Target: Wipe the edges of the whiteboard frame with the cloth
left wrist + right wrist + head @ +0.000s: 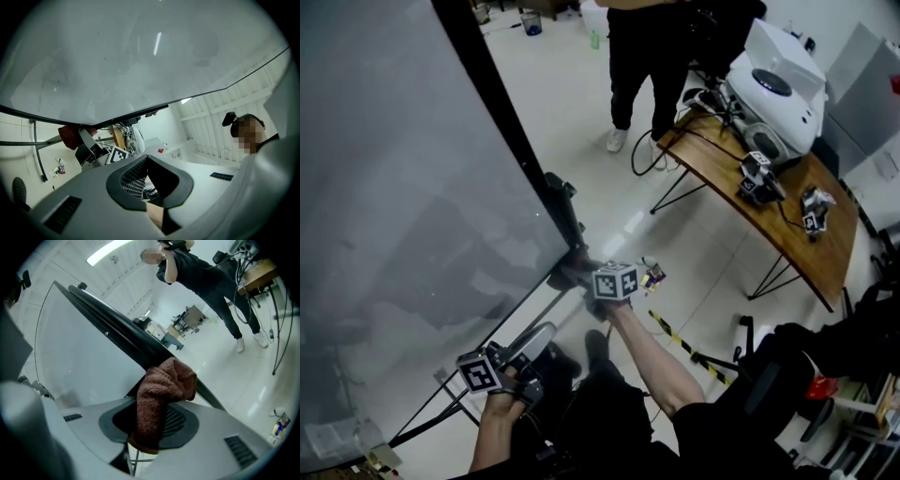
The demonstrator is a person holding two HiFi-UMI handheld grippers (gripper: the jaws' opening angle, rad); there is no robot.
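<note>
Right gripper view shows the cloth (161, 397), a reddish-brown terry piece folded into a thick strip, clamped between the jaws of the right gripper (572, 273) at lower centre. Its upper end is bunched over and pressed against the black whiteboard frame (117, 336), which runs diagonally from upper left to lower right. The whiteboard (403, 187) has a pale grey, faintly smudged face that fills the left half of the head view. Left gripper view shows the same cloth as a red-brown lump at middle left, directly under the frame's thin dark edge. The cloth's lower end drops between the jaws and is cut off from sight. In the head view the cloth is only a dark patch at the frame's lower corner and is hard to make out. The board runs past the picture edges in every view. The left gripper (149, 180) has its jaws drawn together with nothing between them; a sliver of hand shows beneath. In the head view the right forearm (652, 361) is bare and reaches from lower centre up to the marker cube (616, 281). The left hand (502, 412) is held low at lower left, its gripper pointing up and right, apart from the frame. A standing person (642, 66) in black is cut off at upper centre, beside a wooden desk (769, 220).
</note>
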